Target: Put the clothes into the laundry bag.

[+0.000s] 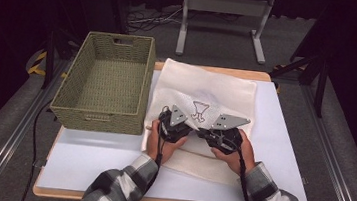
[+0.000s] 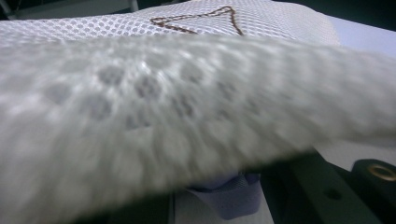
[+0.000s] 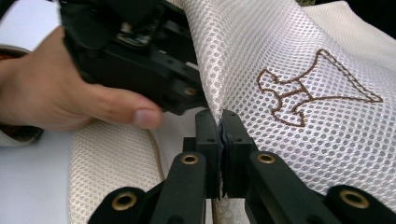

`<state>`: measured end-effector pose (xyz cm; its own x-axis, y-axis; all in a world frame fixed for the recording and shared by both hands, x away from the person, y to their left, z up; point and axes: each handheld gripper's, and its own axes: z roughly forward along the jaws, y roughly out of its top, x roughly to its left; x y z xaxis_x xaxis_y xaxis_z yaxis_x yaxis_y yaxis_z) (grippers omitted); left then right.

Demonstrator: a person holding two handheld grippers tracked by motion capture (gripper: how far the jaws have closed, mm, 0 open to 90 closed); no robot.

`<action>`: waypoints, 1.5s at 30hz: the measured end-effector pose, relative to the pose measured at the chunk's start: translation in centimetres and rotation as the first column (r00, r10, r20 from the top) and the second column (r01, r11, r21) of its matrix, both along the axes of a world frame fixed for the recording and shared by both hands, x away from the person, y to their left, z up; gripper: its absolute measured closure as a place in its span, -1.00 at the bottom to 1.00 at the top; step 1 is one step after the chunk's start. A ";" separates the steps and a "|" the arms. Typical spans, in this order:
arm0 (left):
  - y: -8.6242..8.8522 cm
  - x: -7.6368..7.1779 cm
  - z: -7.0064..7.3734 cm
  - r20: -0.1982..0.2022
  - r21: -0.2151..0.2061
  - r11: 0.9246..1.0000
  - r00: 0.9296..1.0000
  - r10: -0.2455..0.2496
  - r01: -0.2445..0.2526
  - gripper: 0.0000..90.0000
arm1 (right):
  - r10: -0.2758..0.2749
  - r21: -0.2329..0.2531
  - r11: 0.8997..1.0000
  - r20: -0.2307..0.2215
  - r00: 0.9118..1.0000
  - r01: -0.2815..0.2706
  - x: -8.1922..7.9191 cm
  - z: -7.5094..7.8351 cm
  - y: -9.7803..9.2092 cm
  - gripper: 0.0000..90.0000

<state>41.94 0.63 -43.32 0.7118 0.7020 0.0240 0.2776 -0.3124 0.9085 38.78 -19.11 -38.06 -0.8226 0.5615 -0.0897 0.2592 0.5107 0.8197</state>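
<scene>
Both grippers, left gripper (image 1: pixel 179 127) and right gripper (image 3: pixel 220 133), pinch the mesh bag's (image 1: pixel 202 90) raised fold.

Thing: a mesh bag (image 1: pixel 206 91) of cream-white netted fabric, with small round holes across its whole surface.
Mark: a brown stitched outline figure (image 3: pixel 312 91) on its upper face, with a triangular top and a forked foot.
Place: flat on the white board, just right of the woven basket (image 1: pixel 103 80), its left edge close beside the basket's long wall.
Pose: far part spread smooth; near part lifted into a raised fold (the fold runs between the two grippers).
Hold: right gripper (image 3: pixel 219 128) pinches the fold's ridge tight; left gripper (image 1: pixel 172 126) grips the fold's basket-side end.
Near edge: a plain woven band (image 3: pixel 112 163), lying flat.
</scene>
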 end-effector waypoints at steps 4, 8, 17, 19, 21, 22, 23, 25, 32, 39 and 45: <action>0.7 -1.0 0.0 -0.005 0.009 0.999 0.999 -0.053 0.053 0.72 | -0.001 -0.003 1.000 0.006 1.000 0.001 0.0 0.1 0.1 0.97; 1.8 -2.1 0.2 0.005 -0.013 0.997 0.997 -0.082 0.082 0.66 | -0.005 0.001 1.000 0.004 1.000 0.005 0.0 0.1 0.0 0.97; 2.5 -3.5 0.2 0.034 0.031 0.992 0.992 -0.123 0.122 1.00 | -0.008 0.006 1.000 0.012 1.000 0.008 0.0 0.3 -0.1 0.96; 1.9 -3.5 -0.1 0.024 0.059 0.990 0.991 -0.130 0.129 1.00 | -0.009 0.009 1.000 0.013 1.000 0.009 0.0 0.4 -0.1 0.96; 1.3 -3.4 -0.5 0.016 0.072 0.987 0.989 -0.146 0.144 1.00 | -0.008 0.008 1.000 0.014 1.000 0.008 0.0 0.4 -0.1 0.96; 0.8 -3.2 -0.7 0.013 0.094 0.986 0.990 -0.141 0.139 1.00 | -0.008 0.008 1.000 0.016 1.000 0.008 0.0 0.5 -0.1 0.96; 0.6 -3.0 -1.0 0.004 0.097 0.986 0.990 -0.139 0.138 1.00 | -0.007 0.007 1.000 0.017 1.000 0.007 -0.1 0.5 0.0 0.96; 0.3 -2.8 -1.2 -0.003 0.102 0.986 0.991 -0.133 0.132 1.00 | -0.006 0.007 1.000 0.017 1.000 0.006 -0.1 0.5 0.0 0.96; -1.1 -0.8 -1.4 -0.033 0.125 0.989 0.996 -0.081 0.085 1.00 | 0.000 0.000 1.000 0.003 1.000 0.000 0.0 0.3 0.1 0.97; -1.5 0.2 -1.1 0.011 0.125 0.992 0.999 -0.037 0.035 1.00 | 0.005 0.000 1.000 -0.002 1.000 -0.005 0.0 0.2 0.1 0.97; -1.6 0.7 -1.0 0.029 0.116 0.993 1.000 -0.007 0.004 1.00 | 0.011 -0.001 1.000 -0.006 1.000 -0.011 -0.1 0.2 0.2 0.97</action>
